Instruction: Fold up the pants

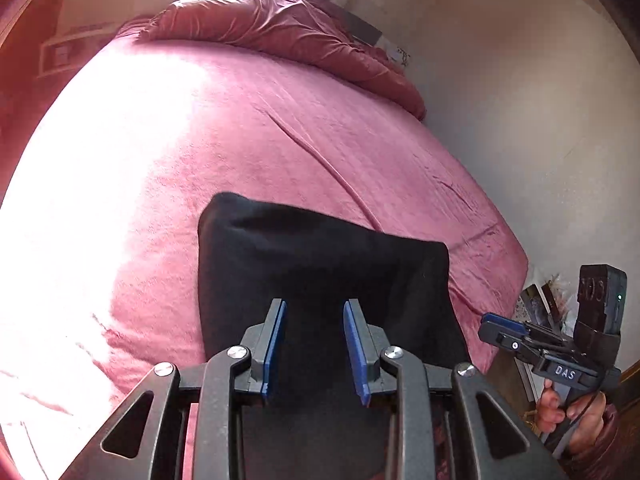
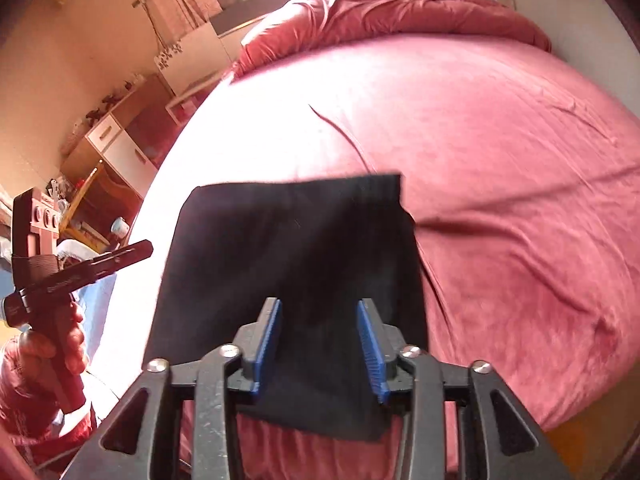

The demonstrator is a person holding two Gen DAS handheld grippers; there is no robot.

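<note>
Left view, bedspread [image 1: 280, 152]: a pink-red cover lay across the whole bed, glaring white with sunlight from 8 to 10 o'clock, with a long crease running from the middle toward 4 o'clock.
Left view, duvet [image 1: 280, 24]: a bunched, darker red heap lay along the far end of the bed, from 12 to 2 o'clock.
Left view, pants [image 1: 320, 264]: the black pants lay folded into a compact rectangle on the bedspread near the closest edge of the bed, at about 6 o'clock, directly beyond the fingertips.
Left gripper [image 1: 315, 346]: its blue-padded jaws stood partly apart over the black cloth; the pads did not press on anything, and nothing was held.
Left view, right gripper [image 1: 496, 326]: it showed at 4 o'clock, off the bed's corner, clear of the pants, with a hand [image 1: 568, 412] around its handle.
Right view, left gripper [image 2: 140, 250]: it showed at 9 o'clock beside the bed's edge, gripped by a hand [image 2: 60, 344] in a red sleeve; its jaws could not be made out from here.
Right view, drawer cabinet [image 2: 116, 144]: a wood and white unit stood against the wall at 10 o'clock.
Right view, pants [image 2: 288, 248]: the folded black rectangle lay flat on the bedspread [image 2: 500, 160], its near edge reaching the bed's closest edge at 6 o'clock.
Right gripper [image 2: 319, 344]: its blue pads stood roughly halfway apart above the pants, gripping nothing.
</note>
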